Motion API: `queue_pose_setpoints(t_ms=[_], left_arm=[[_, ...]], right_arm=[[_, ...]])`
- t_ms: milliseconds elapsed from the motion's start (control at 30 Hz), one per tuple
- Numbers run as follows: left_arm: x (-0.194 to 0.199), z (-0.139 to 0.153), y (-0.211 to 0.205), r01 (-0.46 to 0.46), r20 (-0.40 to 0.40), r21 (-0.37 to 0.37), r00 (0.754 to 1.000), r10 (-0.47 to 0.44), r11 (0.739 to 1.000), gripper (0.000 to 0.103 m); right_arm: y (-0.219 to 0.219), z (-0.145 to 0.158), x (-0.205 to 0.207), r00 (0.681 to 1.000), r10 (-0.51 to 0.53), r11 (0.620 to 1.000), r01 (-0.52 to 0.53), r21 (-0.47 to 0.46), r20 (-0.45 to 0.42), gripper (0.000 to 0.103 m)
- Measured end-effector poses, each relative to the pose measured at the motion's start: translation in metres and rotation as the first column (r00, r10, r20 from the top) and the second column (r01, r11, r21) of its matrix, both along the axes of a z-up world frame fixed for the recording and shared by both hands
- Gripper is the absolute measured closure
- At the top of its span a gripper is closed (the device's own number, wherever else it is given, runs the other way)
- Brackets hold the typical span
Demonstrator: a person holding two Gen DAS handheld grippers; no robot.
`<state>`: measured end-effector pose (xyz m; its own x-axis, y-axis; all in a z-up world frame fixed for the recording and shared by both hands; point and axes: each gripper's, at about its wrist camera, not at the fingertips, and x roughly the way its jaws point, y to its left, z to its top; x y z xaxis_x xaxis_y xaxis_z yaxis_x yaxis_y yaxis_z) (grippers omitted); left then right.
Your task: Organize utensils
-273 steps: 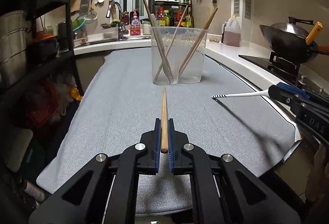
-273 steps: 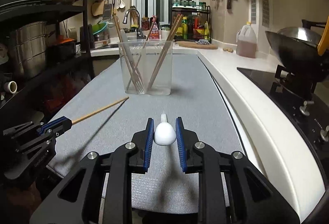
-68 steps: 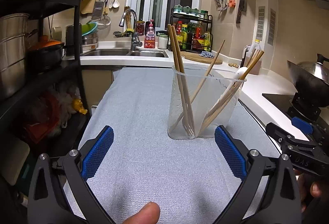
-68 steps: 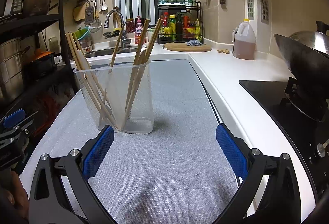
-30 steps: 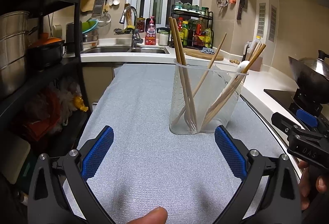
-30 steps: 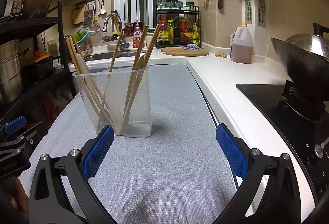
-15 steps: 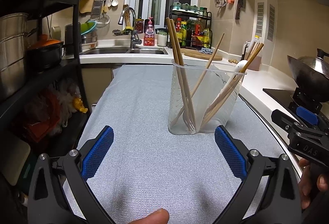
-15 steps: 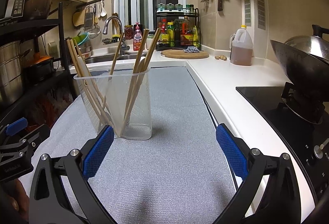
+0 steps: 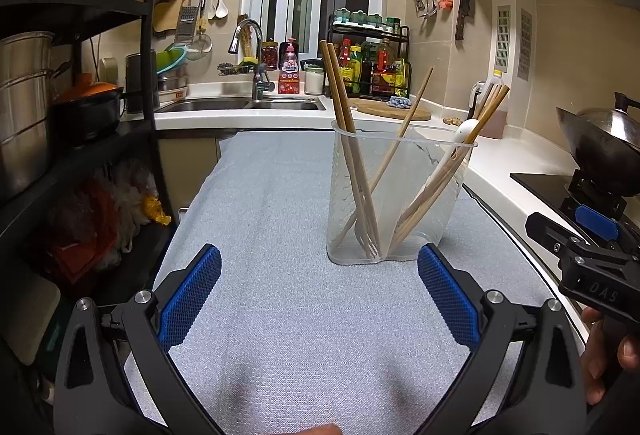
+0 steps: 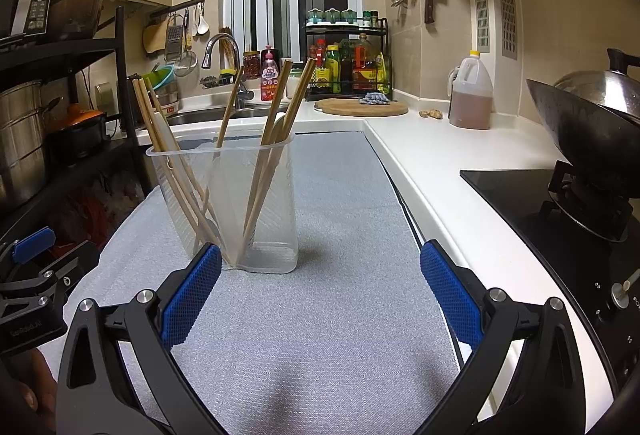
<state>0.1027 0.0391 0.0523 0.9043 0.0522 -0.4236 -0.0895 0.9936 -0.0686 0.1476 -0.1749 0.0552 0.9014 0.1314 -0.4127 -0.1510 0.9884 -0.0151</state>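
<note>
Both tongs are spread wide and carry nothing: the left tongs [image 9: 318, 297] and the right tongs [image 10: 320, 295] hover low over the grey mat [image 9: 280, 203] that covers the bench, each aimed toward the clear holder [image 9: 394, 195]. That holder stands upright on the mat, nearer the mat's right edge than its left, and already contains the wooden chopsticks [image 9: 344, 139], a fork [image 9: 366, 235] with its tines down, and a white spoon [image 9: 464, 133] leaning against the right side of the rim. No loose utensil shows on the mat in either view, so the sorting looks finished or very nearly so; my reading is that this is the pause after the last drop-in. The next move probably calls for little more than lifting both tongs clear without knocking the light holder, or a check of the bench edges that lie outside the frame for anything left. As for writing, the body of the right tongs shows the letters "DAS" [image 9: 604, 293] in the left view; the pink bottle [image 9: 289, 73] by the sink bears a label with characters too small to read.
</note>
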Motion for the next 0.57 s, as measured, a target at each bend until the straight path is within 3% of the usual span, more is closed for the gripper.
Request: queue_pose_setpoints(t_ms=[567], left_arm=[[0.0003, 0.0029, -0.0005, 0.000, 0.012, 0.007, 1.000, 0.000, 1.000, 0.008]], right_arm=[[0.0023, 0.0004, -0.0016, 1.000, 0.007, 1.000, -0.007, -0.004, 0.008, 0.005]])
